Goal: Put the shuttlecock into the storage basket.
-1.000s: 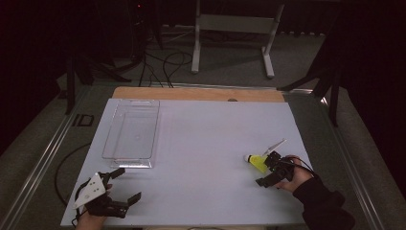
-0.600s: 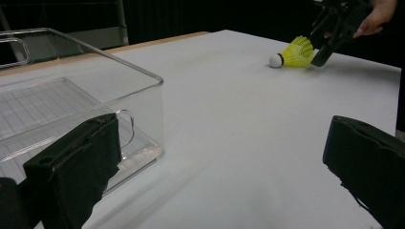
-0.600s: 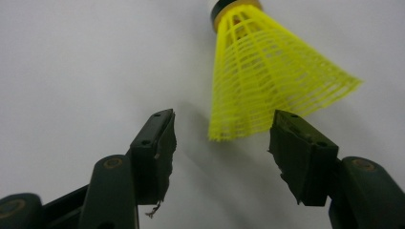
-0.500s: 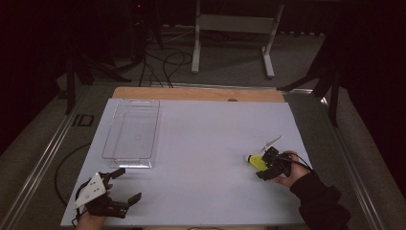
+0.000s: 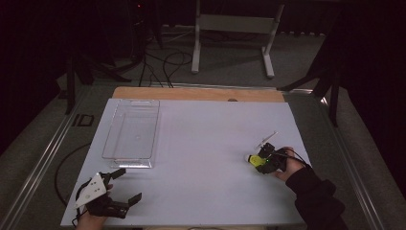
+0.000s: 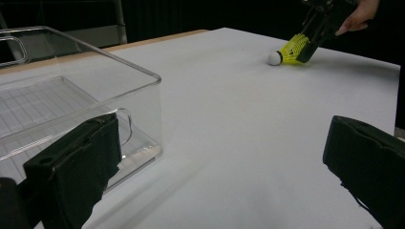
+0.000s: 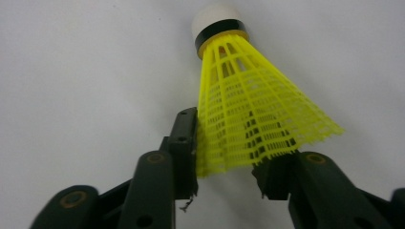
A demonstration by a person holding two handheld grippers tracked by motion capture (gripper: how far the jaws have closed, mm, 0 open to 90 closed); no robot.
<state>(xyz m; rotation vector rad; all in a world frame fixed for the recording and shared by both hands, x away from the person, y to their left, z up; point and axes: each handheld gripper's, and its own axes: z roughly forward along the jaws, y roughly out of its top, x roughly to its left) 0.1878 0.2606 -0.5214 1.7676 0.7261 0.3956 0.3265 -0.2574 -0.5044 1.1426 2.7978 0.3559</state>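
Yellow mesh-skirted shuttlecock (image 7: 253,109) with white, black-banded tip; black gripper (image 7: 224,157); white table (image 5: 215,139).

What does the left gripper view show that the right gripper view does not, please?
The left gripper view alone shows the clear plastic bin, the wooden table edge and the left tool, wide open. The right gripper view alone shows close up the shuttlecock's mesh skirt pinched between the right tool's two pads, and the black band under its white cork. Both show the yellow shuttlecock, the right tool gripping it, and the white table.
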